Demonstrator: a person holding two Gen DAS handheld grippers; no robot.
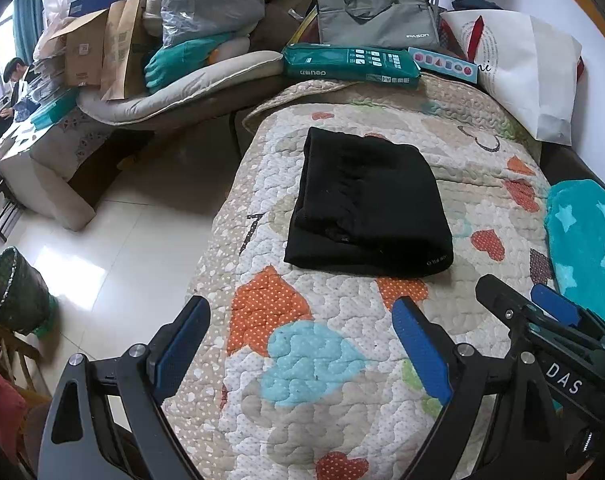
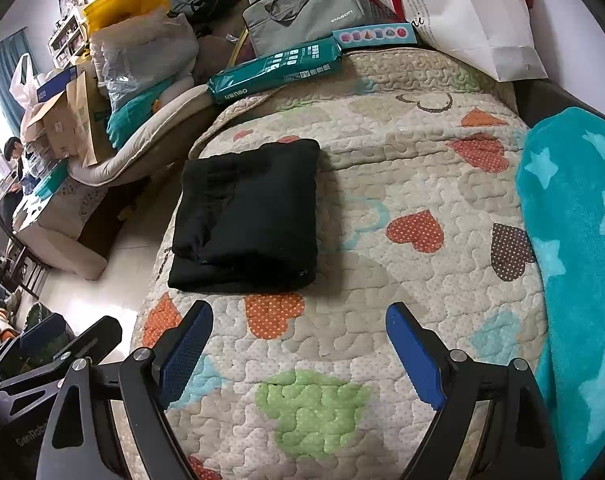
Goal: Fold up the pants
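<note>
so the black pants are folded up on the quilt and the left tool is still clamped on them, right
Not quite. The black pants are folded on the quilt, but the left tool is open and clear of them, holding nothing. The left wrist view shows it.

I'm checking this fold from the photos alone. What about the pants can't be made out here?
- Black pants: fold layers and waistband merge into dark fabric, both views.
- Small logo at the near corner: too small to read.
- Underside: hidden against the quilt.
- Right gripper: partly cut off by the left view's edge.
</note>
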